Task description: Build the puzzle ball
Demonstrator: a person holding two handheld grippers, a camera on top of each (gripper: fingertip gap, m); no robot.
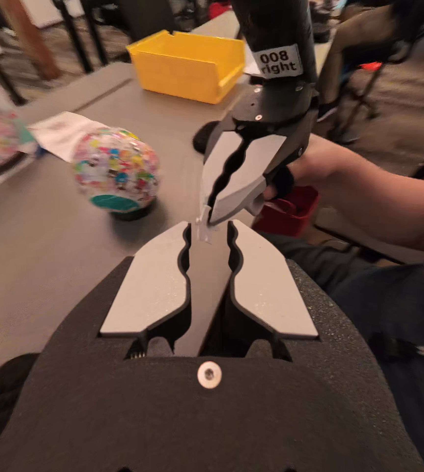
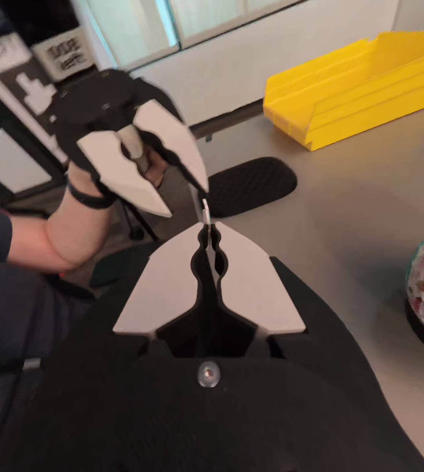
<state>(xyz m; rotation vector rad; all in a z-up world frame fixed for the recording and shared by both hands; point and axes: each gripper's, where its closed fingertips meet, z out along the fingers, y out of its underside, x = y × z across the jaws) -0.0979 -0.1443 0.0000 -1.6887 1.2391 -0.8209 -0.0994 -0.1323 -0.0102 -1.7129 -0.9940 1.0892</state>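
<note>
Right gripper (image 2: 209, 224) pinching puzzle piece (image 1: 204, 228) by edge, midair; left gripper (image 1: 209, 224) spread, straddling it. Puzzle ball (image 1: 116, 176) sitting on counter (image 1: 40, 255). Risk: thin piece slipping during handover if you're releasing early.

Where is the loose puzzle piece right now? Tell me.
The puzzle piece is pinched in the right gripper, in midair before the open left gripper, right of the puzzle ball.

Black textured gripper bodies, pale grey fingers (image 1: 152, 283) with wavy black inner edges, one silver screw (image 1: 209, 374) each
</note>
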